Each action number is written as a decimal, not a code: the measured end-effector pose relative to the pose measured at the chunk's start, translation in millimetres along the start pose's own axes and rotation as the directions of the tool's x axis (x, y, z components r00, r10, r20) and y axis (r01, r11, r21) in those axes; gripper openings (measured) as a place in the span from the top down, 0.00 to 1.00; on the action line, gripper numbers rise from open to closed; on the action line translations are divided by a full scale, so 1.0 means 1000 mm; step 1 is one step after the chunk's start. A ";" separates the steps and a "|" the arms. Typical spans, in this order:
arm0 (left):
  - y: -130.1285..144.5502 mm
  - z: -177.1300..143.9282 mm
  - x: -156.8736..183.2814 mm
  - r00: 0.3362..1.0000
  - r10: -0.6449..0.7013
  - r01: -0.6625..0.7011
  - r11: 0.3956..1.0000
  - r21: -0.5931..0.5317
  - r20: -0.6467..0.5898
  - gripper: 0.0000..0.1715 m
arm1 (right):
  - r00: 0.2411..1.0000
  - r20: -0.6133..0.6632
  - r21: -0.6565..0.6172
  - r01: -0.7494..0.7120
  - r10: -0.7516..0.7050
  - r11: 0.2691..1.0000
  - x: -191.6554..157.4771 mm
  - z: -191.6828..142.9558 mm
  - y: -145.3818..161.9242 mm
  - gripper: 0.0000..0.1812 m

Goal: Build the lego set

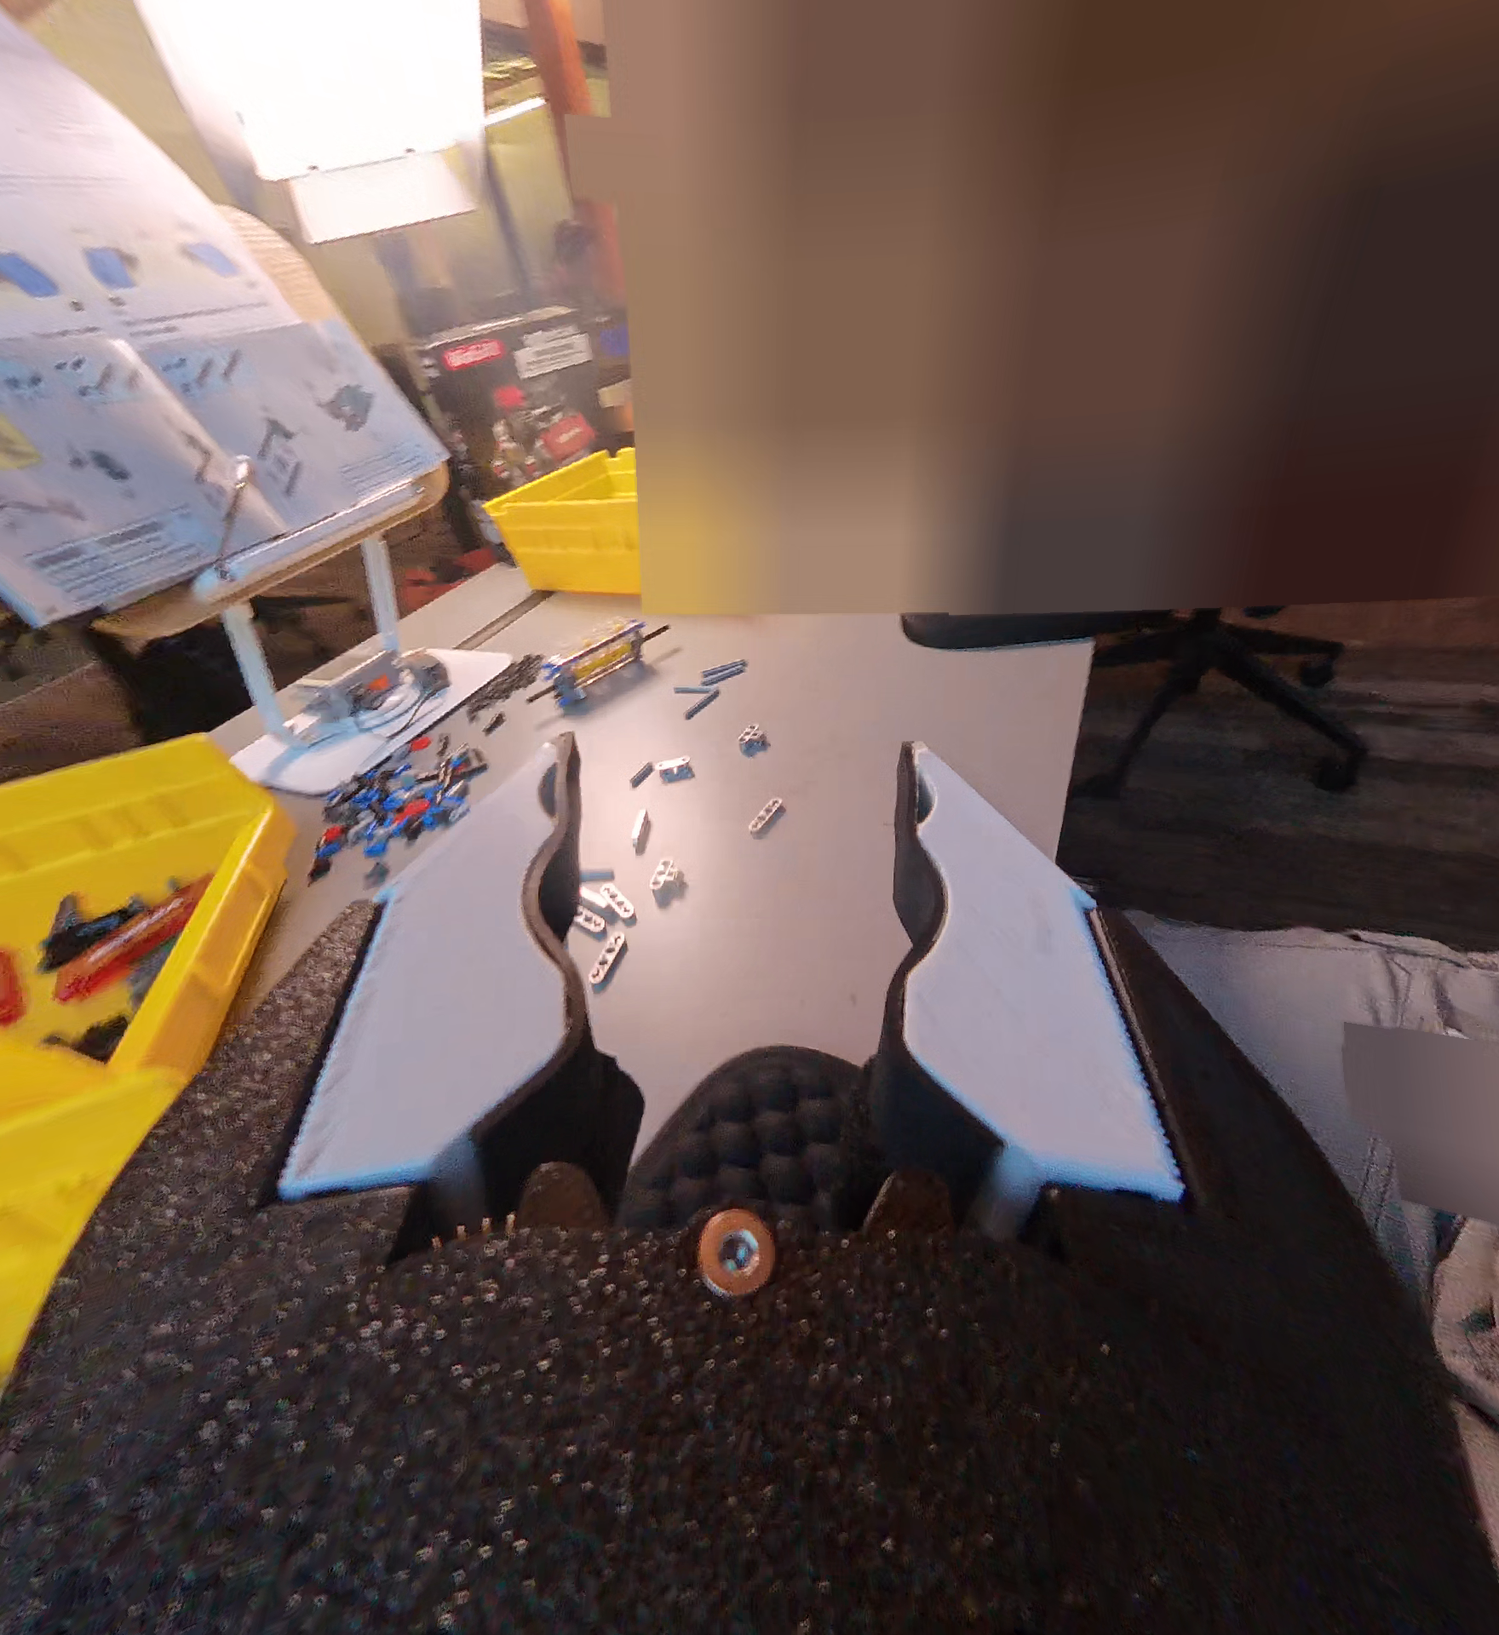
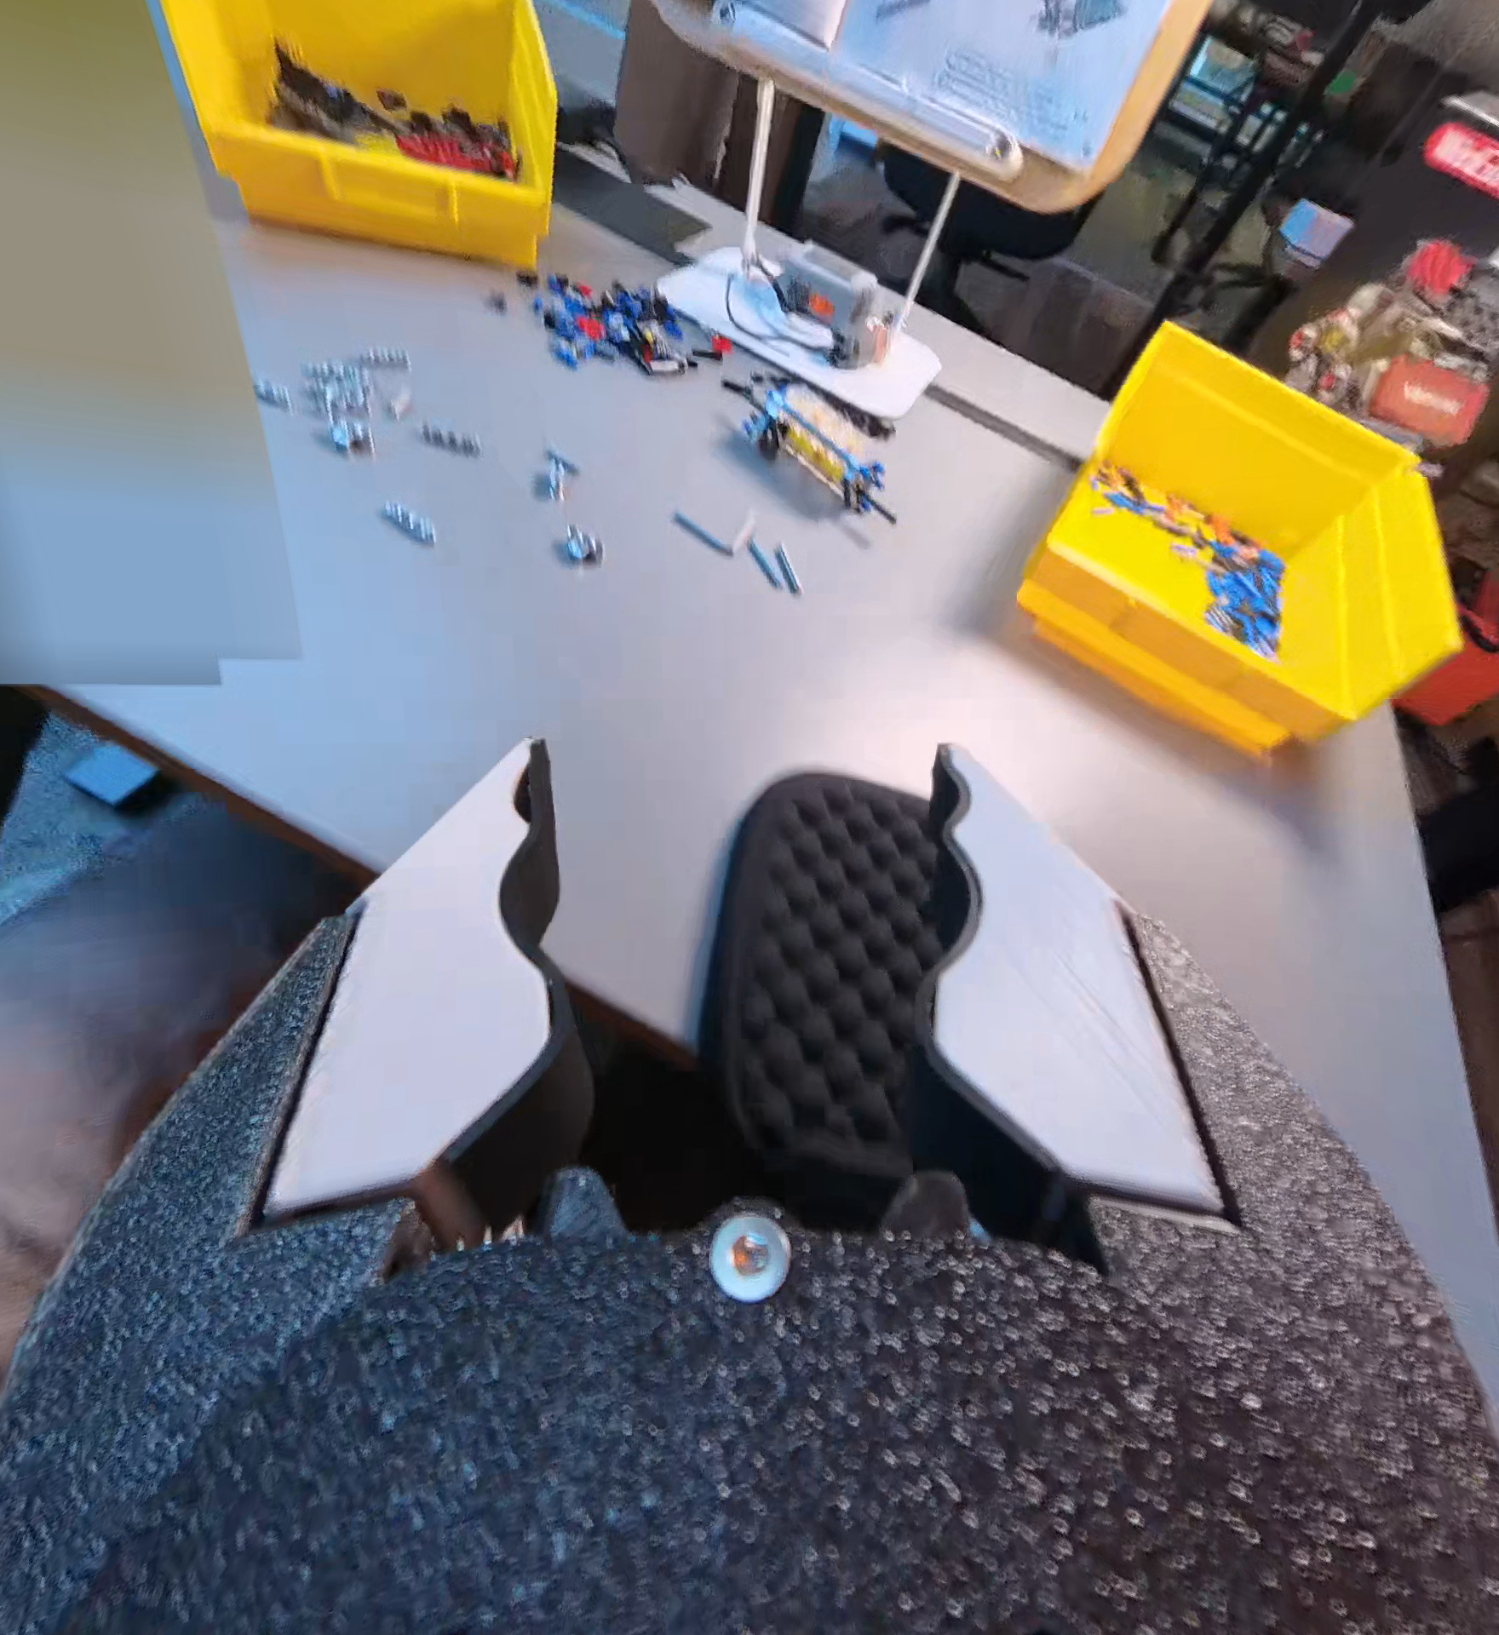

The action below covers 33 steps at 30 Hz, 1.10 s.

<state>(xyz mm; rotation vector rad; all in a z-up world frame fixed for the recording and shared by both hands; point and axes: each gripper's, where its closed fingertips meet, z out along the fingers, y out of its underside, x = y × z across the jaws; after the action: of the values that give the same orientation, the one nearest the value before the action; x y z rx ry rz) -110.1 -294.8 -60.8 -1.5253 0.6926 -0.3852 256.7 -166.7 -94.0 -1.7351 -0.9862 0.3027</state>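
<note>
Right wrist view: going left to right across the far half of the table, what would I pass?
Yellow bin of dark and red parts → loose grey pieces → blue-and-red parts pile → half-built blue-and-yellow model → yellow bin of blue parts.

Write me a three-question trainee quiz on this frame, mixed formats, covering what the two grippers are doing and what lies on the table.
1. True or false: the left gripper is clamped on a grey beam.
2. Multiple choice: in the right wrist view, the blue-and-yellow assembly lies
A) inside a yellow bin
B) on the grey table, near the base of the book stand
C) between the fingers of the right gripper
3. Fill in: the small light grey beams nearest the left gripper lie loose on the ____.

Key
1. False: its jaws stand wide apart with nothing between them.
2. B
3. table
</note>
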 end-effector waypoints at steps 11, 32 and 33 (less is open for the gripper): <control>-0.054 0.021 -0.077 0.930 -0.127 0.129 0.991 -0.019 -0.344 0.59 | 0.992 0.081 -0.114 -0.083 0.092 0.990 -0.039 0.115 -0.131 0.49; -0.196 -0.203 -0.164 0.876 -0.423 0.363 0.895 -0.260 -0.230 0.60 | 0.896 -0.265 -0.130 -0.398 0.355 0.908 -0.179 -0.025 -0.299 0.48; -0.185 -0.231 -0.165 0.878 -0.414 0.355 0.900 -0.253 -0.239 0.61 | 0.879 -0.290 -0.119 -0.426 0.379 0.897 -0.206 -0.027 -0.305 0.48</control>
<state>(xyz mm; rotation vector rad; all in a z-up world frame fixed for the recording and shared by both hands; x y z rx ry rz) -344.7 -377.0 169.8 -1.8282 0.6626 -0.8783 2.4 -309.3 132.5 -2.0844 -0.4626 0.2472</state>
